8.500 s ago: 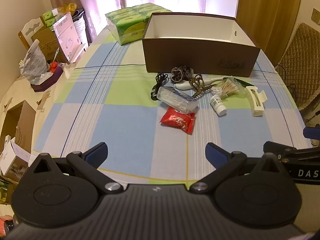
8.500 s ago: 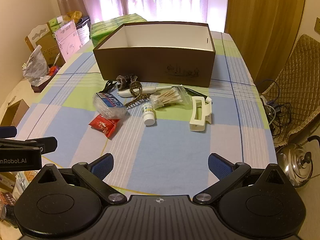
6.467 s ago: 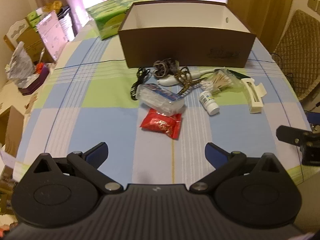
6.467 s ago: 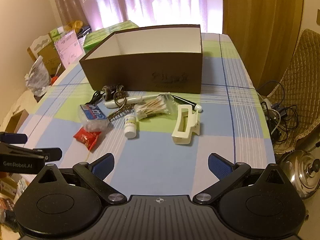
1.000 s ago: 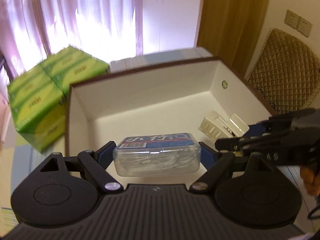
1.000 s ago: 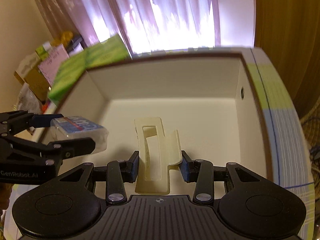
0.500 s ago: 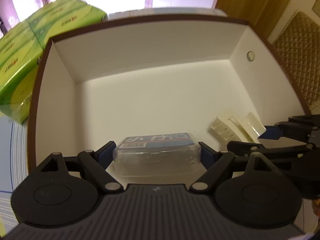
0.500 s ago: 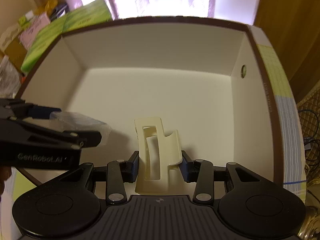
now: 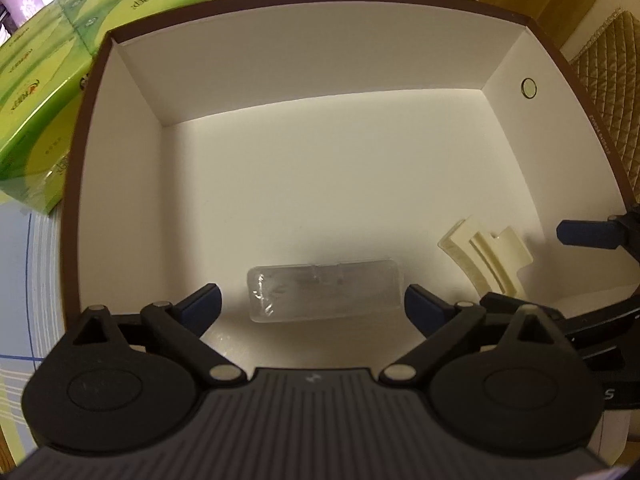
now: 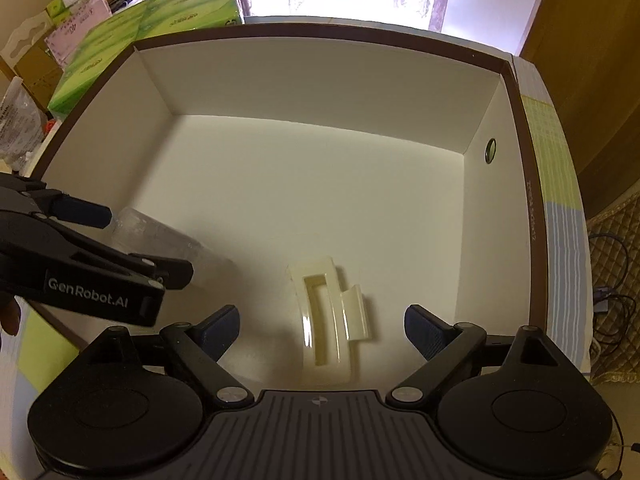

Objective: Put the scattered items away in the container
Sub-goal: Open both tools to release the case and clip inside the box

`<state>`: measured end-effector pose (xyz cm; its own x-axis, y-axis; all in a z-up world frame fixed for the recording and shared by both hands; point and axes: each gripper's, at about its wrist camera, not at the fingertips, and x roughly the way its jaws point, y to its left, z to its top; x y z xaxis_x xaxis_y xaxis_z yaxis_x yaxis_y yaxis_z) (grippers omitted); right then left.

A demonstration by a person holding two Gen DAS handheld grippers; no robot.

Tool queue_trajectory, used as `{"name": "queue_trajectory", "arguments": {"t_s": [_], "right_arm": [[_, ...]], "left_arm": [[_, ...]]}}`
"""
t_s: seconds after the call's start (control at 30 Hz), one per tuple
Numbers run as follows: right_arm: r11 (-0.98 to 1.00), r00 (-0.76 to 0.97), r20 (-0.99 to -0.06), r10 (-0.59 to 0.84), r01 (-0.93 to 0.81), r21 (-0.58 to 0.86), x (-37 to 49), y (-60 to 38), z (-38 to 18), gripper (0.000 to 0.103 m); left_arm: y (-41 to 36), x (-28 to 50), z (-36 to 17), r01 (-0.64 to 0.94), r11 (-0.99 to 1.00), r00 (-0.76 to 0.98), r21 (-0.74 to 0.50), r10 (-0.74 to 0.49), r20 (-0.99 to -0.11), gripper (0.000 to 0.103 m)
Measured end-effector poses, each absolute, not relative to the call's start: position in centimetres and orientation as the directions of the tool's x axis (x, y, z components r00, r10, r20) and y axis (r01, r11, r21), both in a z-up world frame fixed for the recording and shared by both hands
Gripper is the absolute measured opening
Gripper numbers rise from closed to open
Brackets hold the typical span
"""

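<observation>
The brown box with a white inside [image 9: 304, 12] [image 10: 320, 80] fills both views. A clear plastic case [image 9: 324, 294] lies on its floor near the front, between the spread fingers of my left gripper [image 9: 313, 306], which is open and empty above it. The case also shows in the right wrist view [image 10: 160, 240]. A cream hair claw clip [image 10: 330, 316] lies on the box floor below my right gripper [image 10: 322, 330], which is open and empty. The clip also shows in the left wrist view [image 9: 486, 258]. The other scattered items are out of view.
A green tissue pack [image 9: 44, 80] [image 10: 140, 36] stands against the box's left side. The checked tablecloth [image 10: 560, 208] shows right of the box. A quilted chair [image 9: 612, 80] is at the far right. Cluttered boxes and bags [image 10: 36, 64] sit far left.
Both grippers have opened. The clear case has dropped from the left gripper and the cream clip from the right gripper onto the box floor.
</observation>
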<state>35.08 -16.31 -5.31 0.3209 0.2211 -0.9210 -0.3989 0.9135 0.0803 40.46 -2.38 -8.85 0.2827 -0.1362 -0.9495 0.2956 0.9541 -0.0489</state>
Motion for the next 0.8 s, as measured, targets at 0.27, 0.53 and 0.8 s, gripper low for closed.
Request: {"name": "queue_trajectory", "arguments": {"t_s": [0.27, 0.53, 0.8], "right_arm": [[0.918, 0.331, -0.917, 0.221, -0.387, 0.082, 34.6, -15.2, -4.9, 0.095], [0.932, 0.363, -0.91, 0.203, -0.356, 0.065, 33.8, -15.2, -4.4, 0.095], [0.93, 0.401, -0.889, 0.22, -0.361, 0.067, 32.7, -15.8, -2.9, 0.095]], "left_arm": [[-2.6, 40.1, -8.0, 0.302, 0.952, 0.301, -0.045, -0.139, -0.943, 0.097], [-2.7, 39.7, -7.8, 0.312, 0.948, 0.316, -0.057, -0.16, -0.935, 0.097], [-2.5, 38.2, -5.7, 0.296, 0.955, 0.382, -0.028, -0.145, -0.913, 0.097]]}}
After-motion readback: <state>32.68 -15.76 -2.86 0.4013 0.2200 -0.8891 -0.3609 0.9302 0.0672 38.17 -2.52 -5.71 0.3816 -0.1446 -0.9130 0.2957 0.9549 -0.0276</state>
